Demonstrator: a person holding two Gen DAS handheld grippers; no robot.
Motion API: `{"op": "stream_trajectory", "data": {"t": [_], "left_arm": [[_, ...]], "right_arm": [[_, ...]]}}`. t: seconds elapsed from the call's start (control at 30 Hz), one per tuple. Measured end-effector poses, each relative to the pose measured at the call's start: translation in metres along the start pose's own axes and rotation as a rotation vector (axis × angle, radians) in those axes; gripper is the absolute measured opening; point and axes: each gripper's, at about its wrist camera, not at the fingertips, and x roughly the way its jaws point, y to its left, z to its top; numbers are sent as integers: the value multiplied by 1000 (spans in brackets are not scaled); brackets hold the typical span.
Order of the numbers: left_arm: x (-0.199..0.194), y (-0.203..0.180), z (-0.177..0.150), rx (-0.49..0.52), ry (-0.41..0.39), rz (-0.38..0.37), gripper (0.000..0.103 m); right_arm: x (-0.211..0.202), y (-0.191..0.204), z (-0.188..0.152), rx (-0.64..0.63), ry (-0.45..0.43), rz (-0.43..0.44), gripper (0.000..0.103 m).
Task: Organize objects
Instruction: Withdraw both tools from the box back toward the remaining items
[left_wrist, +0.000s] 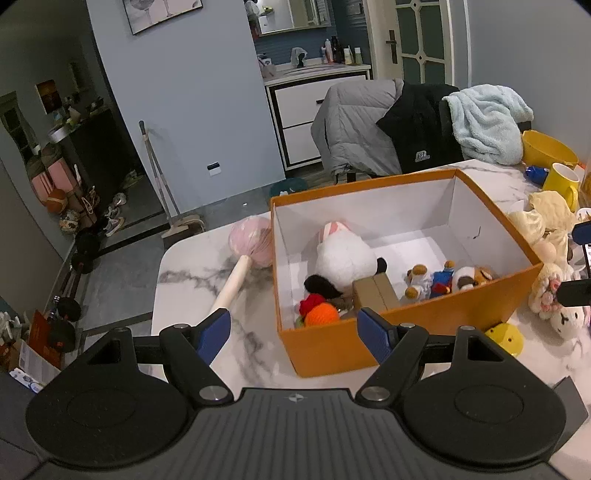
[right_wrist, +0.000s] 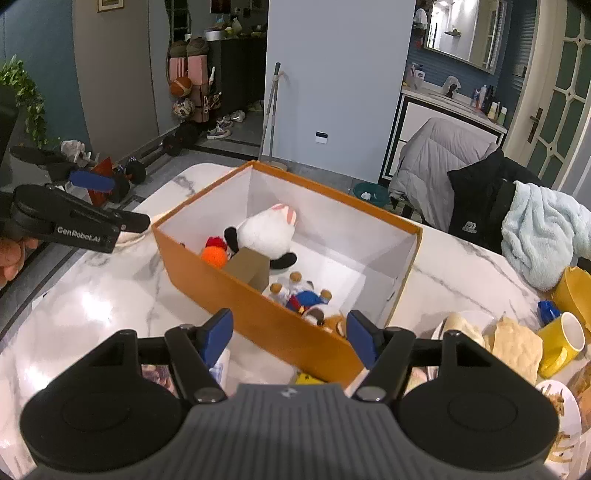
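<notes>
Right wrist view: "GenRobot.AI" marks the left gripper (right_wrist: 146, 221); both grippers spread, empty.

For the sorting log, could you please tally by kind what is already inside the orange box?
In the orange box:
Soft toys: 5, namely white plush, red knitted ball, orange knitted ball, blue-clothed figure, brown-and-white plush
Cardboard boxes: 1, small brown box
Total: 6, though the small toys overlap, so the count may be off.
</notes>
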Motion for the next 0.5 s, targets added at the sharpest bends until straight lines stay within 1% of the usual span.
{"op": "stream_trajectory", "data": {"t": [0.03,0.07,0.1,0.17,0.37,0.5], "left_arm": [[-3,1,-4,-4,-7,-2,89],[-7,1,-10,-13,-31,-4,89],[-11,2,-16,-22,-58,-10,89],[-15,-1,-27,-25,-79,-28,90],[-9,-16,-50,-1,-46,-87,91],[0,-19,-65,-20,-28,-112,91]], "right_arm": [[-2,1,-3,-3,2,1,70],[-3,3,-7,-8,5,3,72],[-5,5,-10,-14,8,7,75],[-8,7,-17,-23,9,11,79],[-9,11,-44,-29,48,28,80],[1,17,-63,-43,87,26,80]]}}
